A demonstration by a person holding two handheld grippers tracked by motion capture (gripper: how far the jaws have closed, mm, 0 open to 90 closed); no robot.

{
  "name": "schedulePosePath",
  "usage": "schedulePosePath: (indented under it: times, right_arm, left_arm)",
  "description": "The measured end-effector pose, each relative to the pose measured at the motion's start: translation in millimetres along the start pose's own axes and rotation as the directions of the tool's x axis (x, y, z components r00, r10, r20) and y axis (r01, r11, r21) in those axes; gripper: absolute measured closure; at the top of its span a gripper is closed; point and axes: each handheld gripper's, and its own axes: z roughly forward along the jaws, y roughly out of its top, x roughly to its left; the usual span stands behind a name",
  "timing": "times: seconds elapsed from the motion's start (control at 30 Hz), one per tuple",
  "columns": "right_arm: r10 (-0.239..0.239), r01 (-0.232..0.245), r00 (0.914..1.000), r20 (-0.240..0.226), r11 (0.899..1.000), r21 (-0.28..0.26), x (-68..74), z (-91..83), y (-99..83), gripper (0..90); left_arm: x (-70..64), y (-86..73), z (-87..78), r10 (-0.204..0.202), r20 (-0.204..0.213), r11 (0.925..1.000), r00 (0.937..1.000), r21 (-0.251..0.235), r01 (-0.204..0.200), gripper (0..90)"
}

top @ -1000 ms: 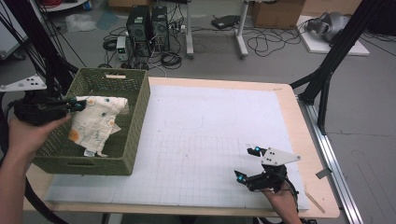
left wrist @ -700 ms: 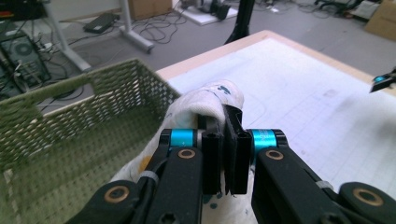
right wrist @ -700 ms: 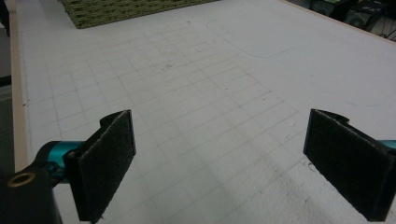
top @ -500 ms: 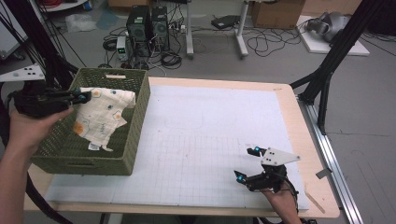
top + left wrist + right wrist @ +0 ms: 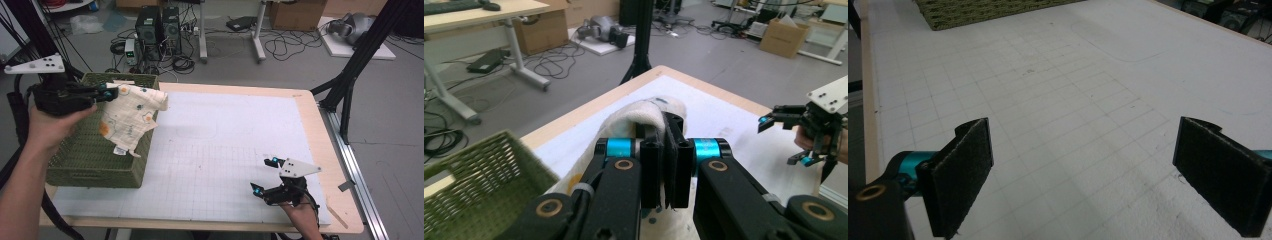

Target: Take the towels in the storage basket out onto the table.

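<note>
A cream cloth (image 5: pixel 131 114) with orange and dark spots hangs over the right rim of the green woven basket (image 5: pixel 85 155). My left gripper (image 5: pixel 107 92) is shut on the cloth's top edge, holding it in the air. In the left gripper view the jaws are pressed together on the cloth (image 5: pixel 639 117), with my left gripper (image 5: pixel 666 150) above the table's far corner. My right gripper (image 5: pixel 265 175) stands open low over the white mat near the front right edge. In the right gripper view my right gripper (image 5: pixel 1083 175) has wide-apart pads with nothing between them.
The white gridded mat (image 5: pixel 220 150) covers the wooden table (image 5: pixel 332 165). The basket's corner (image 5: pixel 973 10) shows far off in the right gripper view. A black tripod leg (image 5: pixel 350 85) stands at the table's right. Computer towers (image 5: pixel 157 25) and cables lie on the floor behind.
My left gripper has lifted the cloth up out of the basket and carried it to the right, over the basket's rim. My right gripper has stayed in place, open.
</note>
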Motion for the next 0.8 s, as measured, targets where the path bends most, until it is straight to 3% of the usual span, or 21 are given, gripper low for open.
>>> schedulePosePath:
  times: [0.27, 0.47, 0.8]
  right_arm:
    - [-0.004, 0.004, 1.0, -0.003, 1.0, -0.001, 0.2, 0.1, 0.1, 8.4]
    - [-0.002, 0.002, 1.0, -0.003, 1.0, -0.007, -0.1, -0.4, 0.3, 8.4]
    - [-0.001, 0.001, 1.0, -0.006, 1.0, -0.011, 0.6, -1.0, 0.7, 8.4]
  left_arm:
    - [-15.2, 4.1, 32.8, 0.001, 0.076, 1.0, 0.9971, -0.007, 0.0, 86.5]
    - [-26.4, 6.4, 58.6, 0.005, 0.136, 1.0, 0.9906, -0.004, -0.004, 86.5]
    - [-44.9, 1.7, 101.0, 0.008, 0.193, 0.9995, 0.9811, 0.029, -0.014, 86.5]
